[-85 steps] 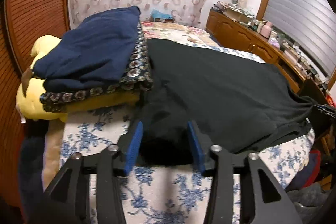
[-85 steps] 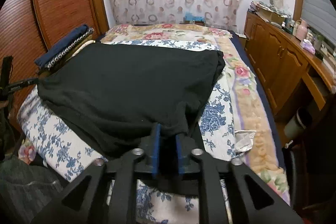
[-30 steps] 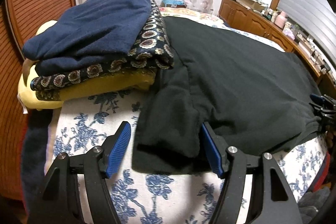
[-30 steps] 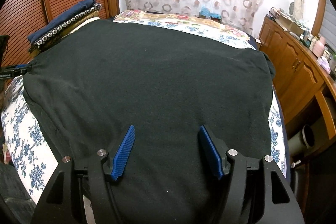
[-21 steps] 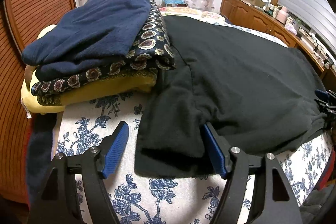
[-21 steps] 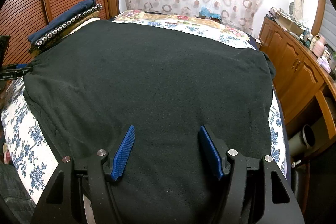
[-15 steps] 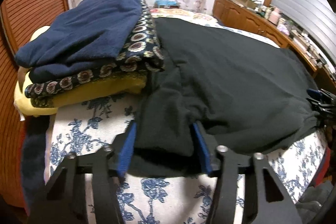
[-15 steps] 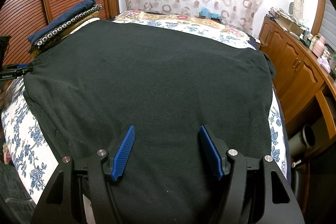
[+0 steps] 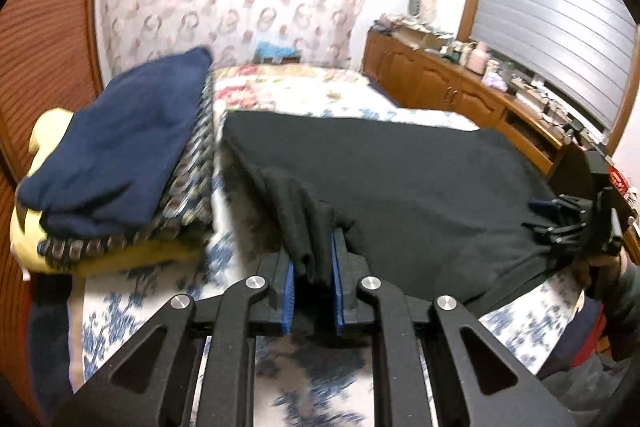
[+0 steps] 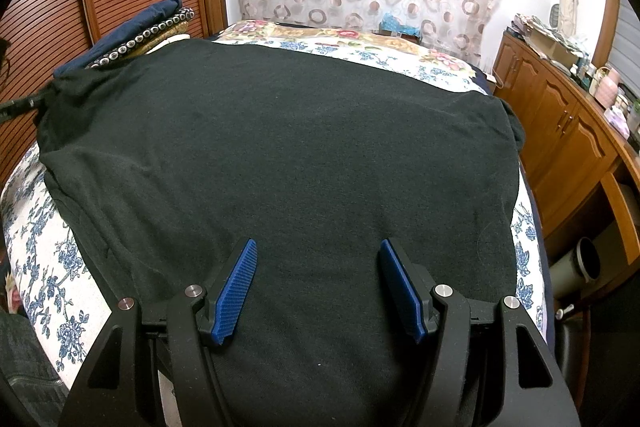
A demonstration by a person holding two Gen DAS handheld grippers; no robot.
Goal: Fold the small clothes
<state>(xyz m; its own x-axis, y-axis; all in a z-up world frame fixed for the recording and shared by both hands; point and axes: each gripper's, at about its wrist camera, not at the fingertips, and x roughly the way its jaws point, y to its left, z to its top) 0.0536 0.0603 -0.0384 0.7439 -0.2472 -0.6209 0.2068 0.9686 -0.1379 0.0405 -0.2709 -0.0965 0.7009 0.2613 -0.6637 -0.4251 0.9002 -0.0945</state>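
Black shirt (image 10: 280, 155) spread flat on bed (image 10: 44, 247) | left gripper (image 9: 313, 279) closing, sleeve (image 9: 304, 227) bunched between its pads | right gripper (image 10: 318, 287) wide, empty, over near hem | shirt body extends rightward from left gripper.

Shirt (image 10: 280, 155) spread on bed (image 10: 44, 259), folded stack (image 9: 116, 163) left.
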